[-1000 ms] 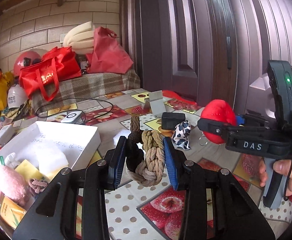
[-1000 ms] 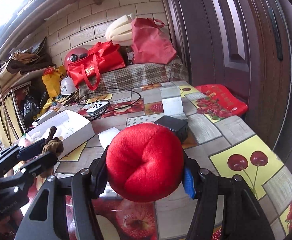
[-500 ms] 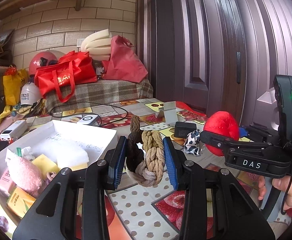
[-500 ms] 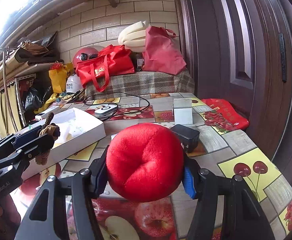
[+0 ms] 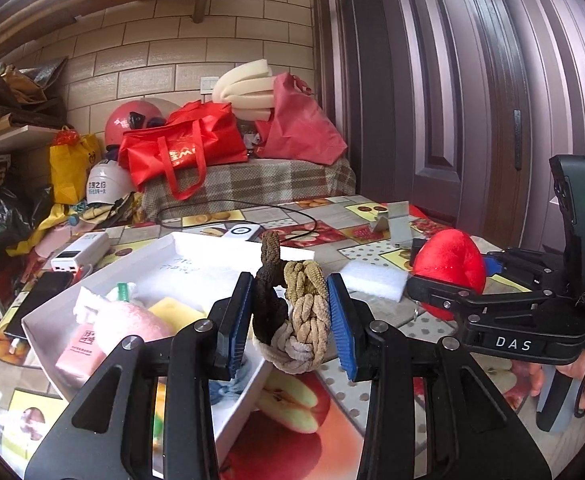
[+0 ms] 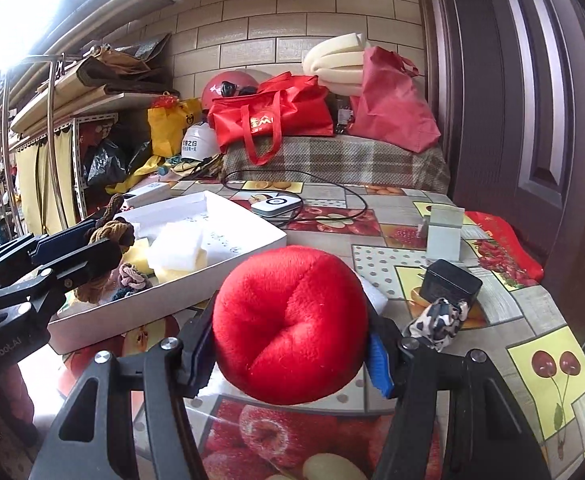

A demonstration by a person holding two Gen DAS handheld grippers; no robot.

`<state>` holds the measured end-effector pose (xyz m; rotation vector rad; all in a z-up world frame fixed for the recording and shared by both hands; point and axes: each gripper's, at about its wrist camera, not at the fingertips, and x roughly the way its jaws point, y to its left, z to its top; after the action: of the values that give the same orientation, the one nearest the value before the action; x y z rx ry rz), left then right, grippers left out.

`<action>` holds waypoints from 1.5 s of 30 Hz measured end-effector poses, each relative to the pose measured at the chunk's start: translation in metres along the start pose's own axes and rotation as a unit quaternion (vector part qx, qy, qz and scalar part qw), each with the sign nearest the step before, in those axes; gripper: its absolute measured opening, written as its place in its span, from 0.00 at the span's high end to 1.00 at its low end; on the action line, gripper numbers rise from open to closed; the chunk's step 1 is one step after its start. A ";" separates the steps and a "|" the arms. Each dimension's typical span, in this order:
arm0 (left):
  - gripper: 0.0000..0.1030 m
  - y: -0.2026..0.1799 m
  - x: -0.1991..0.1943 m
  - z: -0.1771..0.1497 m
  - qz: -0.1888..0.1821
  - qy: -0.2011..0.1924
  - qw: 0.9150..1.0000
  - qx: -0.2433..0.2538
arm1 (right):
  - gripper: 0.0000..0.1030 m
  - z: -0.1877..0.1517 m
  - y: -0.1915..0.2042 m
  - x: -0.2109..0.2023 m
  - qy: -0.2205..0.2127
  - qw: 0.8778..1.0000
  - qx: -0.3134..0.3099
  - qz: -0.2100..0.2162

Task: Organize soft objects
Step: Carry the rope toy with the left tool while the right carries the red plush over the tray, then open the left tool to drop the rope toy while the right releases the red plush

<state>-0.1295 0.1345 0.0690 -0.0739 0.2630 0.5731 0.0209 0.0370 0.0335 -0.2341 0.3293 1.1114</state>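
Observation:
My left gripper (image 5: 288, 320) is shut on a braided brown and tan rope toy (image 5: 296, 312) and holds it over the near right corner of the white box (image 5: 196, 252). The box holds a pink plush (image 5: 128, 320), yellow and white sponges and small soft items. My right gripper (image 6: 290, 344) is shut on a red plush ball (image 6: 288, 324), held above the table to the right of the box (image 6: 228, 256). The red ball (image 5: 450, 264) also shows in the left wrist view, and the rope toy (image 6: 110, 232) in the right wrist view.
A white foam block (image 5: 374, 280) lies on the fruit-print tablecloth right of the box. A black-and-white spotted cloth (image 6: 440, 320), a black charger (image 6: 450, 284), a grey stand (image 6: 444, 236) and a white device with cable (image 6: 276, 204) lie on the table. Bags and helmets sit behind.
My left gripper has carried the rope toy left, from over the bare table to over the box corner. The right gripper with the red ball has followed toward the box.

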 end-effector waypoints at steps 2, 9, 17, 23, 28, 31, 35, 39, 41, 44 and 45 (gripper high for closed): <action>0.65 0.012 -0.003 -0.002 0.015 -0.002 1.000 -0.004 | 0.40 0.002 0.006 0.004 0.002 1.000 0.000 0.008; 0.65 0.056 -0.008 -0.005 0.068 -0.002 0.997 -0.023 | 0.40 0.012 0.029 0.026 0.001 1.000 -0.004 0.022; 0.65 0.109 -0.005 -0.008 0.137 -0.007 0.989 -0.055 | 0.40 0.025 0.049 0.055 0.004 1.000 -0.002 0.031; 0.64 0.119 0.007 -0.006 0.147 -0.003 0.988 -0.046 | 0.40 0.034 0.056 0.080 0.014 0.999 0.024 0.040; 0.64 0.129 0.022 -0.003 0.150 0.012 0.987 -0.057 | 0.40 0.043 0.070 0.102 0.024 0.999 0.018 0.043; 0.64 0.136 0.025 -0.002 0.147 0.016 0.986 -0.072 | 0.40 0.047 0.079 0.113 0.031 0.998 0.009 0.046; 0.65 0.134 0.041 0.001 0.120 0.045 0.990 -0.061 | 0.40 0.050 0.084 0.122 0.036 0.998 0.008 0.051; 0.65 0.132 0.049 0.003 0.112 0.050 0.991 -0.058 | 0.40 0.051 0.089 0.126 0.042 0.998 0.000 0.054; 0.65 0.132 0.052 0.004 0.112 0.053 0.990 -0.060 | 0.40 0.052 0.091 0.127 0.043 0.998 -0.005 0.055; 0.65 0.134 0.053 0.004 0.113 0.056 0.990 -0.066 | 0.40 0.053 0.090 0.130 0.048 0.997 -0.001 0.057; 0.65 0.135 0.053 0.004 0.113 0.055 0.990 -0.069 | 0.40 0.053 0.090 0.131 0.049 0.997 0.001 0.058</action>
<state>-0.1597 0.2758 0.0592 -0.2112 0.3420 0.8131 0.0002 0.2034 0.0315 -0.2707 0.4365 1.2159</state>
